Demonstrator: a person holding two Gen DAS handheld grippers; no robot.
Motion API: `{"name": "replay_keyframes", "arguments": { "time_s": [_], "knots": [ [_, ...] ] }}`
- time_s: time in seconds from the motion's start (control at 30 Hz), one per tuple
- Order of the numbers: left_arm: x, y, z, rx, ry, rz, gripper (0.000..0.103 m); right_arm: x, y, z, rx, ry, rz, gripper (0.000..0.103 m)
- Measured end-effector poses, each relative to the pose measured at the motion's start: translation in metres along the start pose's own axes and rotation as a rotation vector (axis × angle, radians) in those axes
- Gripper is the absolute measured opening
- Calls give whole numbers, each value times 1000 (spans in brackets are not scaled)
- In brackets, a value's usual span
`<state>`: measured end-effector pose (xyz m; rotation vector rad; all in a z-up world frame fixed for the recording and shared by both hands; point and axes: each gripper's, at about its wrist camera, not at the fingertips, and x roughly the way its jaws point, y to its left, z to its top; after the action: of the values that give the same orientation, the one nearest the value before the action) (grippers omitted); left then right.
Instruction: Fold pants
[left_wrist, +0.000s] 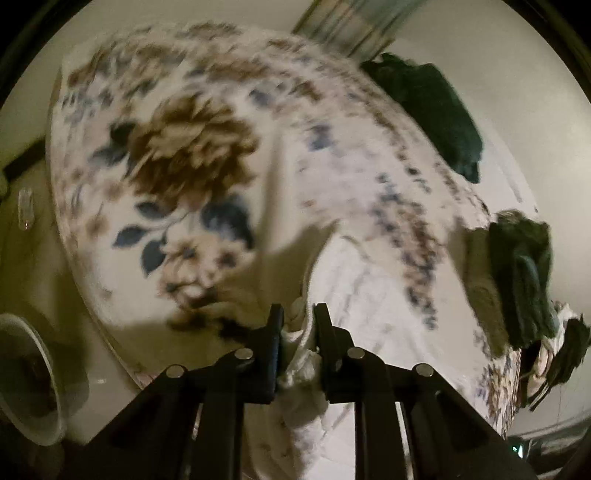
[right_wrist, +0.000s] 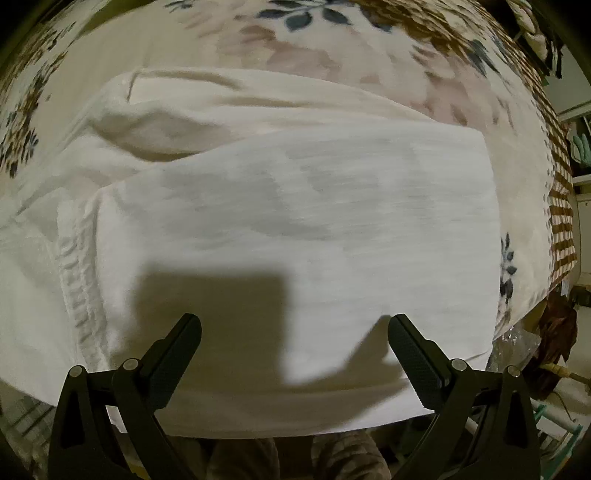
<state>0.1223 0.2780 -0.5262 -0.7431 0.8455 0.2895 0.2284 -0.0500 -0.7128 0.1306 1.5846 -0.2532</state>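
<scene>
The left tool has its two black, flat-faced fingers pinched on a bunched fold of the white pants; the cloth puckers into a soft knot between the pads and spills in crumpled folds below them. No earlier picture is given, so only the grip itself can be told. From that pinch the pants run away up and to the right as a smooth, thin, pale sheet with faint creases, lying on a fleecy blanket printed with large brown flowers and blue leaves. The blanket covers a bed with a rounded edge. Beyond the pants, dark green knitted cloth lies in a heap at the far side, and a second dark green ribbed bundle sits at the right edge. At the lower left a pale round bowl stands off the bed.

The right tool is spread wide, its ridged black pads well apart and holding nothing. It points down over the pants, which here show as a broad folded rectangle of fine, slightly ribbed white fabric with a gathered elastic waistband along the left. A blocky shadow falls on the cloth between the fingers. The floral blanket shows around the pants above and to the right.
</scene>
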Motion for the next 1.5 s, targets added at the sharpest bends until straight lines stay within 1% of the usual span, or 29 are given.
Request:
{"name": "replay_keyframes", "arguments": {
  "time_s": [0.13, 0.23, 0.3, 0.37, 0.43, 0.53, 0.6, 0.63, 0.7, 0.73, 0.77, 0.8, 0.83, 0.87, 0.9, 0.93, 0.97, 1.0, 1.03, 1.1, 1.13, 1.23, 1.3, 1.33, 1.37, 1.4, 1.43, 1.47, 1.5],
  "knots": [
    [-30, -39, -2, 49, -16, -73, 13, -5, -27, 3, 19, -13, 13, 103],
    [-49, -79, -9, 129, -9, -140, 13, -11, -48, 6, 48, -24, 28, 103],
    [-59, -109, -19, 182, 7, -191, 12, -14, -76, 10, 71, -33, 49, 103],
    [-69, -141, -36, 235, 35, -246, 10, -18, -96, 12, 90, -43, 62, 103],
    [-75, -178, -62, 299, 72, -310, 0, -24, -125, 13, 112, -53, 73, 103],
    [-73, -232, -111, 400, 156, -388, 0, -30, -174, 11, 145, -58, 79, 103],
    [-64, -258, -143, 471, 212, -402, 0, -30, -206, 8, 162, -46, 82, 103],
    [-57, -269, -158, 500, 258, -410, 0, -30, -225, 6, 166, -34, 92, 103],
    [-51, -281, -172, 532, 308, -377, 2, -31, -249, 6, 161, -31, 107, 103],
    [-49, -283, -175, 540, 330, -347, 2, -31, -257, 7, 154, -31, 118, 103],
    [-48, -281, -176, 543, 343, -309, 6, -30, -263, 7, 146, -28, 135, 103],
    [-47, -277, -174, 538, 348, -266, 20, -29, -271, 9, 141, -20, 194, 103],
    [-46, -269, -171, 523, 351, -219, 30, -30, -273, 10, 138, -18, 261, 103],
    [-45, -260, -167, 506, 349, -187, 53, -32, -272, 10, 134, -18, 322, 103],
    [-44, -251, -162, 486, 341, -146, 73, -35, -269, 14, 123, -11, 433, 103],
    [-40, -239, -157, 472, 331, -86, 77, -36, -263, 18, 110, 1, 525, 103],
    [-35, -225, -153, 464, 324, -20, 78, -37, -256, 24, 94, 14, 609, 103],
    [-27, -210, -145, 452, 325, 68, 78, -40, -242, 28, 67, 27, 692, 103],
    [-18, -197, -140, 440, 333, 142, 78, -42, -228, 36, 30, 28, 741, 103],
    [-3, -170, -132, 414, 337, 283, 78, -45, -191, 53, -74, 28, 795, 103],
    [3, -161, -128, 410, 338, 330, 78, -44, -178, 61, -110, 28, 811, 103],
    [19, -139, -119, 404, 335, 420, 78, -40, -136, 76, -167, 54, 882, 103],
    [24, -132, -116, 397, 344, 436, 78, -36, -119, 84, -184, 82, 895, 103],
    [27, -128, -114, 391, 345, 439, 78, -31, -111, 87, -183, 103, 926, 102],
    [30, -126, -112, 385, 352, 439, 78, -28, -104, 84, -174, 114, 945, 98],
    [32, -126, -112, 383, 357, 438, 78, -30, -96, 82, -166, 125, 959, 75],
    [33, -126, -112, 386, 355, 441, 78, -35, -88, 75, -166, 115, 941, 40],
    [34, -128, -112, 394, 352, 443, 78, -38, -86, 74, -161, 96, 917, 28],
    [34, -130, -112, 403, 349, 443, 78, -43, -91, 73, -146, 80, 917, 26]
  ]
}}
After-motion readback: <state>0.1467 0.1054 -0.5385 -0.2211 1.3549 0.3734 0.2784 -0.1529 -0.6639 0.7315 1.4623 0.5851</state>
